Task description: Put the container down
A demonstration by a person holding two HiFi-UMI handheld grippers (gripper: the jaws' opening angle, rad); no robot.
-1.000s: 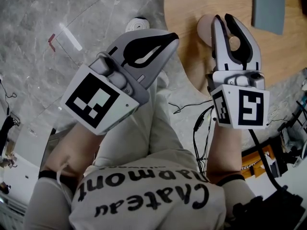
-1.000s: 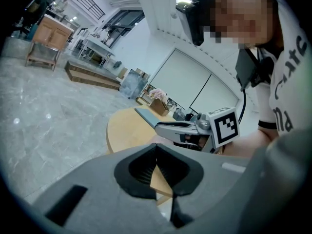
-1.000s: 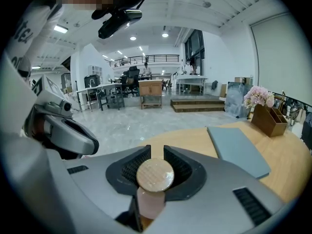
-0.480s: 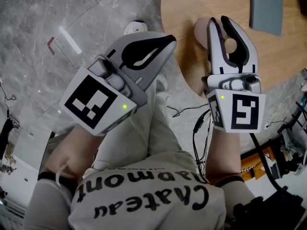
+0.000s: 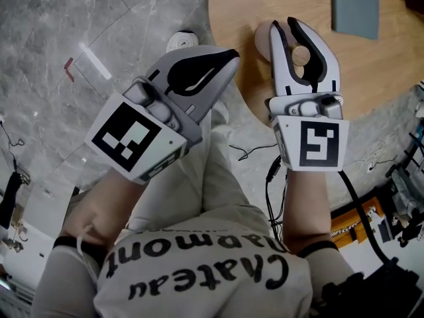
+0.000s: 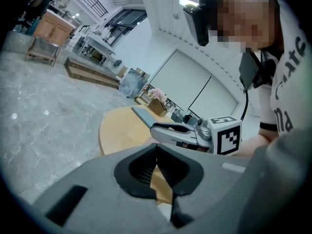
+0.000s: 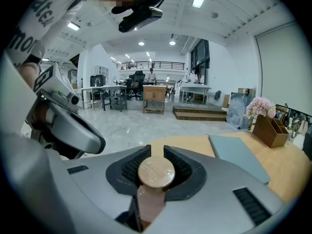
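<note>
Right gripper (image 5: 286,24) clamping container (image 7: 156,172) over table (image 5: 371,71), left gripper (image 5: 232,53) closed, grey sheet (image 5: 354,6), maybe folder, beyond.

Pinkish container (image 7: 146,204), round wooden lid (image 7: 156,172), clamped between right gripper (image 7: 157,151) fingers (image 7: 187,172).

left gripper (image 6: 156,152): jaws closed tip to tip, nothing between | beyond: round wooden bench (image 6: 119,130) on grey marble floor (image 6: 44,116) | right gripper (image 6: 155,127) over bench's right side, marker cube facing camera | flat grey-blue sheet (image 6: 141,115) on bench

Bare wooden tabletop (image 5: 377,71) around the container (image 5: 299,55); grey mat (image 5: 354,5) and flower box (image 7: 270,128) farther back, well apart
</note>
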